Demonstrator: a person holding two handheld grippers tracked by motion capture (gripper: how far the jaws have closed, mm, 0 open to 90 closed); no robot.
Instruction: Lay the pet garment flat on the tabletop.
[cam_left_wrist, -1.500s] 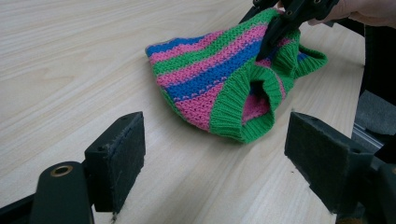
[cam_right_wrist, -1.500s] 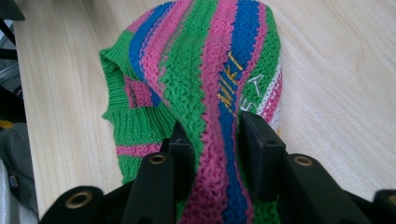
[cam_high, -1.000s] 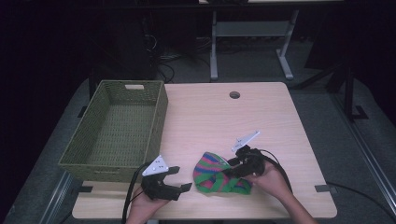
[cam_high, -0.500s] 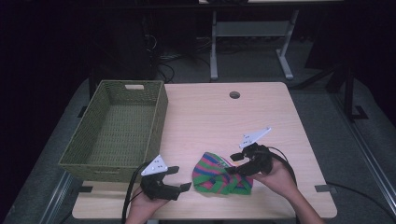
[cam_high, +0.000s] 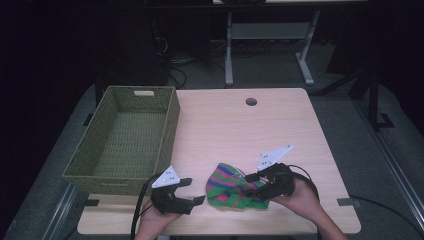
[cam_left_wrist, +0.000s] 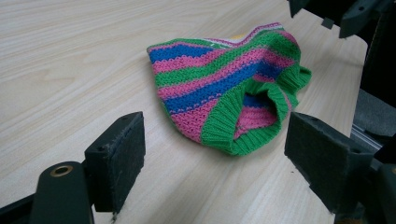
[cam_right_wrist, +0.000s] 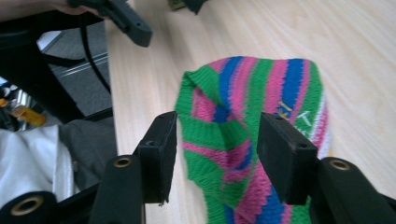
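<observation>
A knit hat (cam_high: 231, 187) striped green, pink and blue lies flat on the table (cam_high: 240, 130) near its front edge, its green cuff opening towards my left gripper (cam_left_wrist: 224, 84). My left gripper (cam_high: 194, 191) rests just left of the hat, jaws wide open with nothing between them (cam_left_wrist: 215, 126). My right gripper (cam_high: 254, 182) hovers over the hat's right end, pointing down at it. Its jaws have just been closing and stand half open (cam_right_wrist: 218, 119). The hat (cam_right_wrist: 243, 121) lies beneath the gap, and the pads do not press on it.
A green woven basket (cam_high: 169, 125) stands empty on the table's left side. A round cable hole (cam_high: 251, 101) sits near the table's far edge. Desk legs and cables fill the dark floor beyond. In the right gripper view the left gripper (cam_right_wrist: 130, 23) shows at the top.
My right gripper has lifted a little and shifted slightly to the right above the hat's end. The hat and the left gripper have stayed where they were.
</observation>
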